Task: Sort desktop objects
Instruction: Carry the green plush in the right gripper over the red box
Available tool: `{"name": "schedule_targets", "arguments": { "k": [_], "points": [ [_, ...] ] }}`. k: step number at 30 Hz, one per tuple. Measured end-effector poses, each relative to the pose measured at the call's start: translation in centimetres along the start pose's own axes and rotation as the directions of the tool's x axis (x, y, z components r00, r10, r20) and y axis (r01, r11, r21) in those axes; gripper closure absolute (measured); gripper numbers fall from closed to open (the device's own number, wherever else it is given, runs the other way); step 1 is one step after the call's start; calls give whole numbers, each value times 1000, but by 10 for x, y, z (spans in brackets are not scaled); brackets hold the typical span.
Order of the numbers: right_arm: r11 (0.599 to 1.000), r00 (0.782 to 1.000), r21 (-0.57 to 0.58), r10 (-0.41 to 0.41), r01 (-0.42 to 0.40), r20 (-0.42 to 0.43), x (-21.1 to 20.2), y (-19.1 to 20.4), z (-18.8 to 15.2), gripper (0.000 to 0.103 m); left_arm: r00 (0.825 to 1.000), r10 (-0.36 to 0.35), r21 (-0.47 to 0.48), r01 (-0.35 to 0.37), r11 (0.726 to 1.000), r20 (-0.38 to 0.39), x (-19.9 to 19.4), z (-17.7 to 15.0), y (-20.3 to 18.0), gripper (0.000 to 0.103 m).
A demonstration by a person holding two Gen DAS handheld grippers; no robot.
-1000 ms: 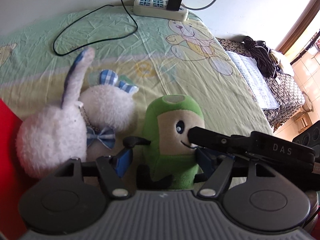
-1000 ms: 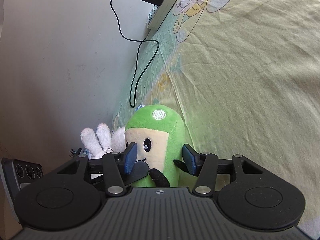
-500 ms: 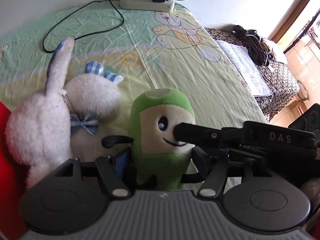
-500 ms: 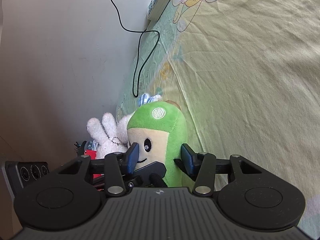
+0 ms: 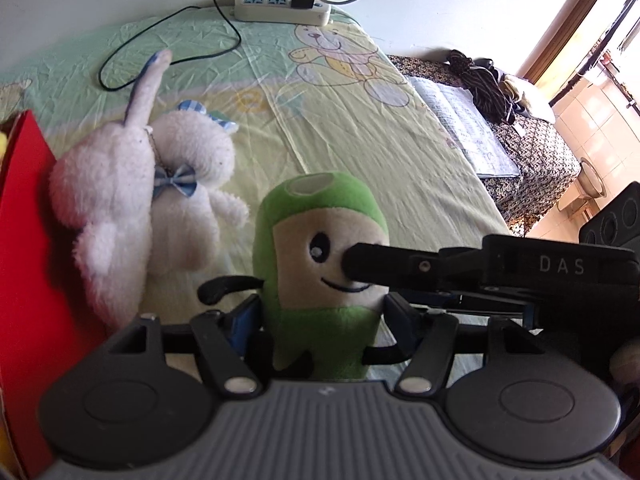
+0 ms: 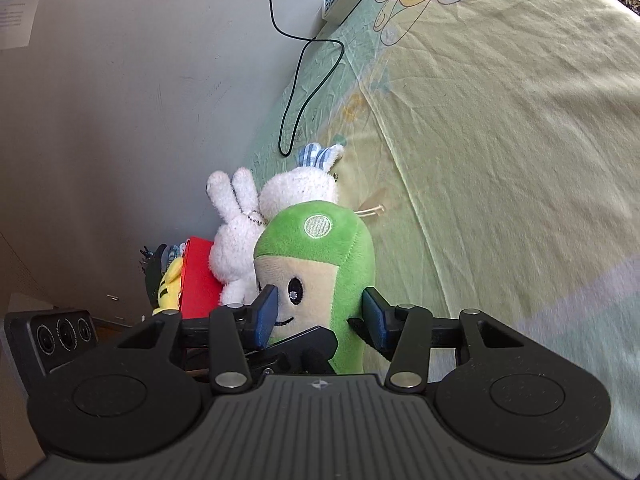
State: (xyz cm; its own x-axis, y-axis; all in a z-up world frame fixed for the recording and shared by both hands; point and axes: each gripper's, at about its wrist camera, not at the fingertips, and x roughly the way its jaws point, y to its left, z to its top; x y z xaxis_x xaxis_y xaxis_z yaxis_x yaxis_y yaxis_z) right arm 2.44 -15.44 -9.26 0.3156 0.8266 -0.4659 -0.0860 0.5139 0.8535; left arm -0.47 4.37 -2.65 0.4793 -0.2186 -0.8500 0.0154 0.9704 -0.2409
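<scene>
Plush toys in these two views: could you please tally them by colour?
Green: 1, the green plush, between the fingers of both the left gripper and the right gripper.
White: 2, the white rabbits.
Yellow: 1, a yellow plush partly hidden behind the red box.
Total: 4.

both wrist cams sit low and close, looking along their fingers. left faces the wall end of the bed, right looks along the wall; both share the green plush [image 5: 320,264] [image 6: 316,276].
</scene>
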Motion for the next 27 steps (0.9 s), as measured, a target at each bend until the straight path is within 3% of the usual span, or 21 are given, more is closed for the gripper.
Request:
{"name": "schedule_targets", "arguments": {
  "k": [16,21,27],
  "points": [
    [988,998,-151,22,-32,-65,-10,41,-49,54,998,30,55,-33,998,62,-56,-61,-3,37],
    [987,997,-156,32,-42,-64,-12,51,-60,54,997,3,68,-9,998,82,-70,-72,5,37],
    [988,999,-153,33,-32,3,-20,71,-79,54,993,-56,130,43,991,99,-92,-77,15,37]
  ]
}}
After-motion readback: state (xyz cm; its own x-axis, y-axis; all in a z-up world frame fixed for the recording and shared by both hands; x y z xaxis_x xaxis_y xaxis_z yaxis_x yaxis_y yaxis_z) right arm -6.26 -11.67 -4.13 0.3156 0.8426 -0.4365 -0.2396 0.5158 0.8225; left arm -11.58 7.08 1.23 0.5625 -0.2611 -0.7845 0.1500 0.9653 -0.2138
